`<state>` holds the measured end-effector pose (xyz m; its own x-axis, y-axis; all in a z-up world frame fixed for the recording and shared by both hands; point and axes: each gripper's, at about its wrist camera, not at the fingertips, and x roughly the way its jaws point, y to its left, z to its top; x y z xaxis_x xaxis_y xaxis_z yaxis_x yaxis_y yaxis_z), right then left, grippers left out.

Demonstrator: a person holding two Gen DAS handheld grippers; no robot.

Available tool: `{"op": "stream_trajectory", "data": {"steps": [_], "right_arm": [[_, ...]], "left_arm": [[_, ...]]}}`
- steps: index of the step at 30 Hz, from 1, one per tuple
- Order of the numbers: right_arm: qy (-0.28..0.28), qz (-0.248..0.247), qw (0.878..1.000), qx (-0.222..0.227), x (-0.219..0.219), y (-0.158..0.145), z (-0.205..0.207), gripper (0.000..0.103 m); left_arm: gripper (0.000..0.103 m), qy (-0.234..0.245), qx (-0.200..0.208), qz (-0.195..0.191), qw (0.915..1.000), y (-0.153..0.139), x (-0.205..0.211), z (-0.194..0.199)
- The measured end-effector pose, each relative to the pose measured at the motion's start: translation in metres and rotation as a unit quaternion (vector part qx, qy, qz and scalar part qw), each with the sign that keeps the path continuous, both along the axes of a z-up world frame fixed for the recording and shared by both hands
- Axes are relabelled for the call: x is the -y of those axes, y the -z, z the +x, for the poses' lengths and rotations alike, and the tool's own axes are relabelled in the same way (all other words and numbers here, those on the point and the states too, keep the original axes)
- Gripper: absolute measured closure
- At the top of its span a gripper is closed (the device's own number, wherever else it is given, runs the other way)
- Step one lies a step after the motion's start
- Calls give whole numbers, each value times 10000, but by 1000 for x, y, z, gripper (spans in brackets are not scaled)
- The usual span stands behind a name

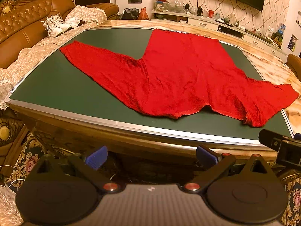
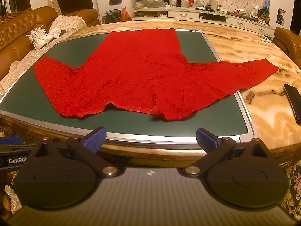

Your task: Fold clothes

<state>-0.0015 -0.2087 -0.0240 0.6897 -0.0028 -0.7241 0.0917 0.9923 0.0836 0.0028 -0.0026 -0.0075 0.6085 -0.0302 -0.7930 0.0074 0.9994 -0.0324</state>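
A red long-sleeved garment (image 1: 176,75) lies spread flat on a dark green mat (image 1: 56,86), neckline toward me, sleeves out to left and right. It also shows in the right wrist view (image 2: 135,71), on the mat (image 2: 203,116), with its right sleeve reaching onto the marble table (image 2: 263,101). My left gripper (image 1: 150,157) is open and empty, held in front of the table's near edge. My right gripper (image 2: 151,138) is open and empty, just before the mat's near edge. The right gripper's body shows at the right edge of the left wrist view (image 1: 282,146).
A dark phone (image 2: 293,101) lies on the marble at the right. A brown sofa (image 1: 24,24) with white shoes (image 1: 54,25) stands at the left. A cluttered white cabinet (image 2: 207,13) runs along the far wall. A patterned carpet (image 1: 24,160) lies below.
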Motion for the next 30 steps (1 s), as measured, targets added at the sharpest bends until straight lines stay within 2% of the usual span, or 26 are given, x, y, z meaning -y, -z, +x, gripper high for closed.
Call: {"op": "stream_trajectory", "data": {"steps": [30], "right_arm": [[82, -42, 9999, 56, 3, 0, -1, 0]], "left_arm": [[0, -9, -56, 68, 10000, 0, 6, 3]]}}
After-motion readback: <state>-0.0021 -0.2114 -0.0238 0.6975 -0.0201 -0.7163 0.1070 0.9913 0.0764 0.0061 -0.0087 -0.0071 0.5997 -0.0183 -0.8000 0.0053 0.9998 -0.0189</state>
